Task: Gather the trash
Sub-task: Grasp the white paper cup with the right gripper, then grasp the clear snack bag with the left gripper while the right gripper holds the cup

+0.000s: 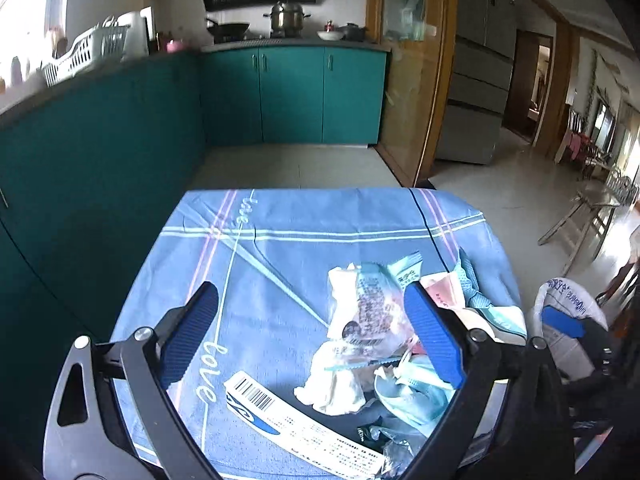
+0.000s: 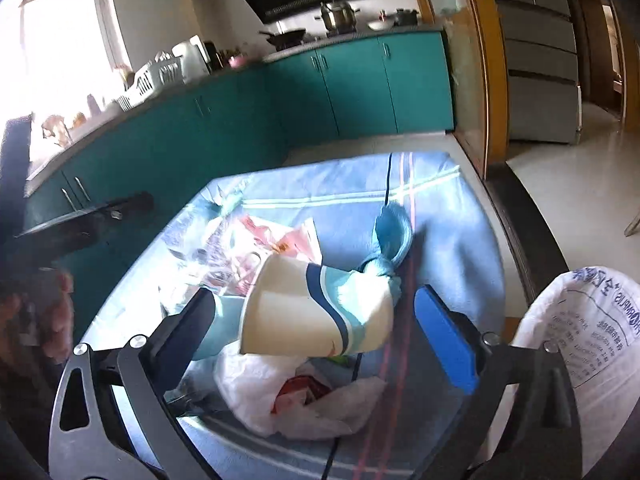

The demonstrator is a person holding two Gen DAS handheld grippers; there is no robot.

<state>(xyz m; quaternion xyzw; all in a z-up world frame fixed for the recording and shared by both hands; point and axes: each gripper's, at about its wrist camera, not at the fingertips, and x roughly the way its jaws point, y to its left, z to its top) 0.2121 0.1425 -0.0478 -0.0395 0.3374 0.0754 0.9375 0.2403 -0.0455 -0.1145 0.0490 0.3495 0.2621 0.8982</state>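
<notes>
A heap of trash lies on the table's blue cloth (image 1: 280, 240). Within it are a clear printed wrapper (image 1: 368, 312), crumpled tissue (image 1: 332, 384) and a white barcoded box (image 1: 300, 428). My left gripper (image 1: 310, 300) hangs open above the heap's left side, holding nothing. In the right wrist view a paper cup (image 2: 320, 308) lies on its side over a white plastic bag (image 2: 280, 400), near a knotted blue bag (image 2: 388, 240). My right gripper (image 2: 316, 300) stands open with the cup between its fingers; the right pad is clear of it.
A white printed sack (image 2: 580, 328) stands open just off the table's right edge, also the sack (image 1: 568, 320) in the left wrist view. Teal kitchen cabinets (image 1: 288, 92) run along the left and back. A hand (image 2: 40, 312) holds the left tool.
</notes>
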